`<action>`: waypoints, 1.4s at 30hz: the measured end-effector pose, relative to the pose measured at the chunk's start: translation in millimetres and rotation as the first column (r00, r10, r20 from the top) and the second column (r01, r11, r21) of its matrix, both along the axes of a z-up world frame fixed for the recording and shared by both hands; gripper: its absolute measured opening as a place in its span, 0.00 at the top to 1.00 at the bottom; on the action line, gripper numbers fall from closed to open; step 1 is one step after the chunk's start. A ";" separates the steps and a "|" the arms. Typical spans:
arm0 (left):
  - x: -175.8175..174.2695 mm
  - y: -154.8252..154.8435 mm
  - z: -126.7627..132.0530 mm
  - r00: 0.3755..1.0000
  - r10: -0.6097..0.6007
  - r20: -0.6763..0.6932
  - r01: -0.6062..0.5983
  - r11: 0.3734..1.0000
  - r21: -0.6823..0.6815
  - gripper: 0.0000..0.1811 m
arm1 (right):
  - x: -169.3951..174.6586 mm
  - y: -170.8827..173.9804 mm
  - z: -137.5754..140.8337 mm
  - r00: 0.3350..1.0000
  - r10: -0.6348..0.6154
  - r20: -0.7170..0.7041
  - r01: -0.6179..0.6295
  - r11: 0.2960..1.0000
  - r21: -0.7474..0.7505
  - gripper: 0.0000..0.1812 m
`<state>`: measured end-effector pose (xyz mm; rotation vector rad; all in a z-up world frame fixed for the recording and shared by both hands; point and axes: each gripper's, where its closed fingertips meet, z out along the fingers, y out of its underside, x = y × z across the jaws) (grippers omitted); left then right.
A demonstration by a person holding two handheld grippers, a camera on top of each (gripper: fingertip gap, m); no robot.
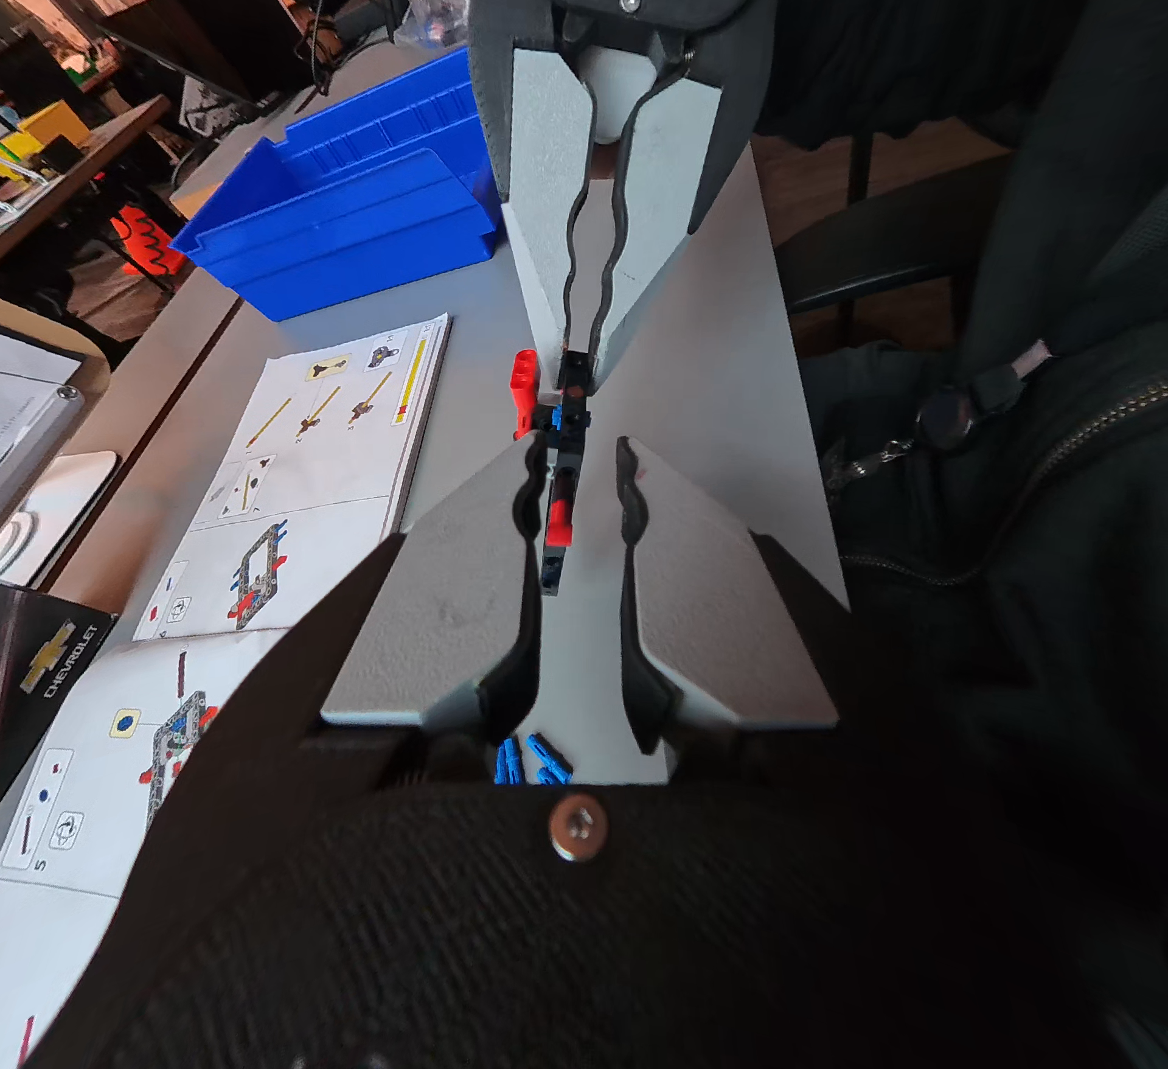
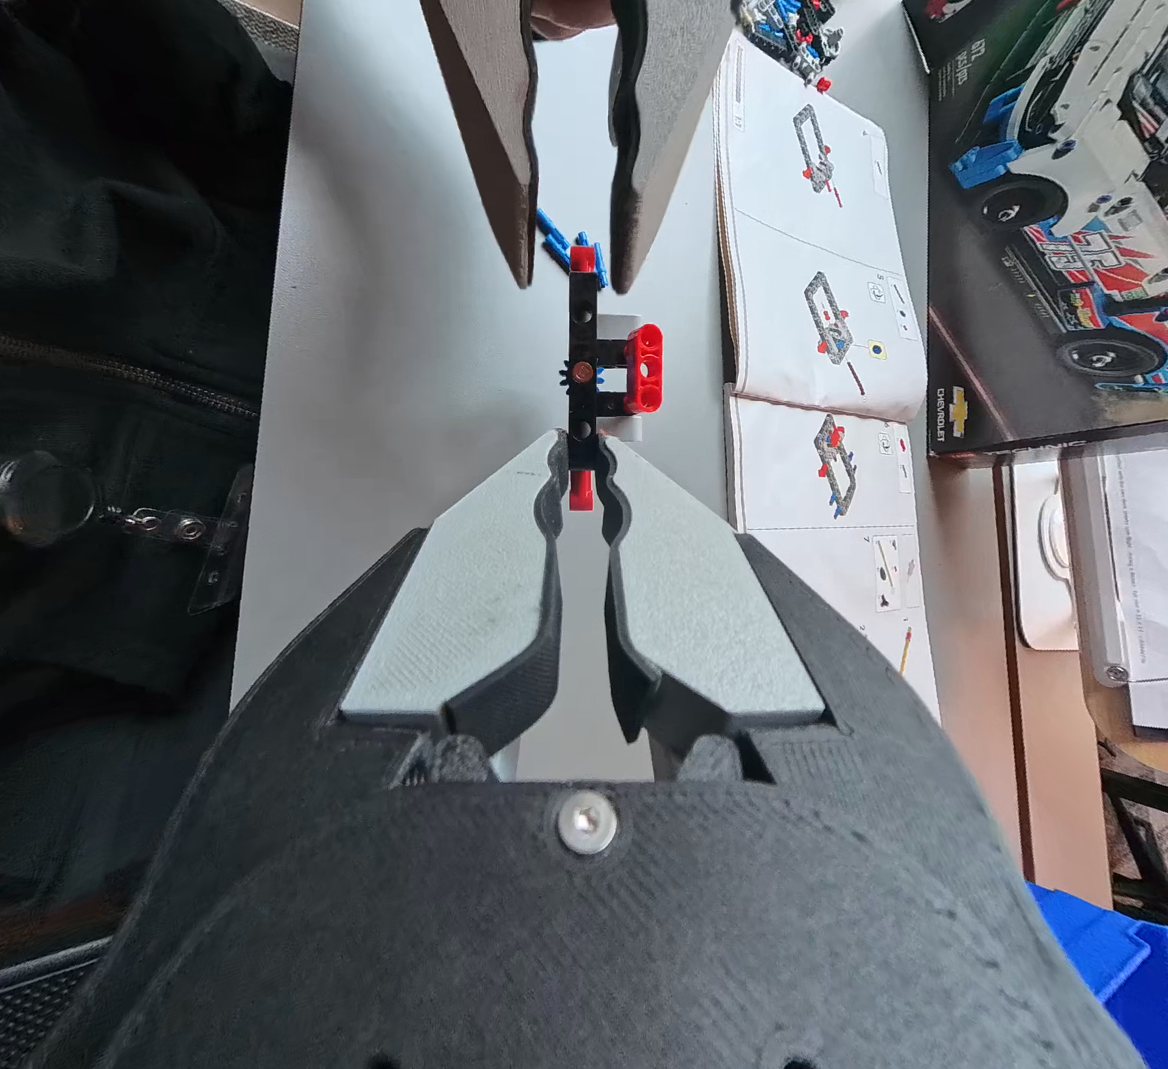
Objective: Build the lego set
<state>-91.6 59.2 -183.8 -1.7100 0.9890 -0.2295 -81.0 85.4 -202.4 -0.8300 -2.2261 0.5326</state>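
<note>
Your right gripper (image 2: 583,451) pinches the lower end of the black Technic frame (image 2: 583,368) at frame centre, above the desk (image 2: 392,217). Your left gripper (image 1: 578,457) is spread around its other end, touching nothing. Close off-centre and you could twist the frame out of that thin grip, or knock the red connector (image 2: 643,367). The frame's far side is hidden edge-on; the blue pins (image 1: 531,760) are partly cut off.

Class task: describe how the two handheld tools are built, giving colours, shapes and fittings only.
Both tools, left and right, match: ridged black printed bodies, one silver screw centred, and two pale grey wedge-shaped fingers lined with wavy black pads.
</note>
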 end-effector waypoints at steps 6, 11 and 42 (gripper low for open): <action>0.8 7.4 -7.3 0.999 0.008 -0.042 -0.008 1.000 0.004 0.97 | -0.1 -1.7 -2.0 1.000 0.007 0.011 -0.006 1.000 -0.029 0.97; 3.4 7.6 -16.1 0.999 -0.007 -0.041 0.007 1.000 0.000 0.97 | 2.5 -1.8 -10.8 0.999 0.011 0.050 -0.007 0.996 -0.087 0.97; 6.6 -8.1 -32.1 0.995 -0.089 0.054 0.085 0.994 0.073 0.97 | -12.8 -24.9 1.0 0.988 0.135 0.077 -0.111 0.959 -0.260 0.97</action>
